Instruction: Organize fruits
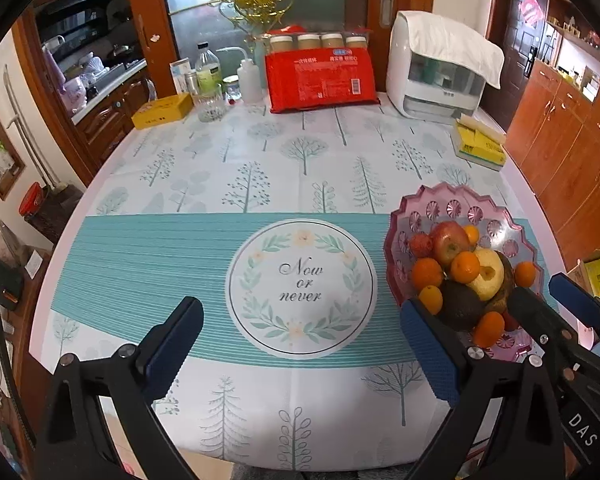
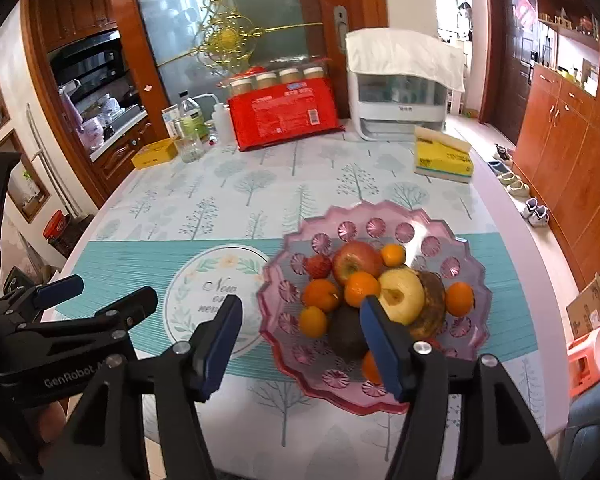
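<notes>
The left gripper (image 1: 300, 340) is held low and level, its two blue-padded fingers (image 1: 168, 354) spread wide apart with nothing between them. The right gripper (image 2: 300, 346) sits just beside it, tilted slightly downward, and its fingers (image 2: 216, 350) are likewise parted and grip nothing. In the left wrist view the right gripper's fingers (image 1: 574, 300) show at the right edge, apparently a little ahead of the left, though the fisheye makes that hard to judge.

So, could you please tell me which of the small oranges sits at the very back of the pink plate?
The small orange right of the red apple; the other oranges lie nearer the camera.
</notes>
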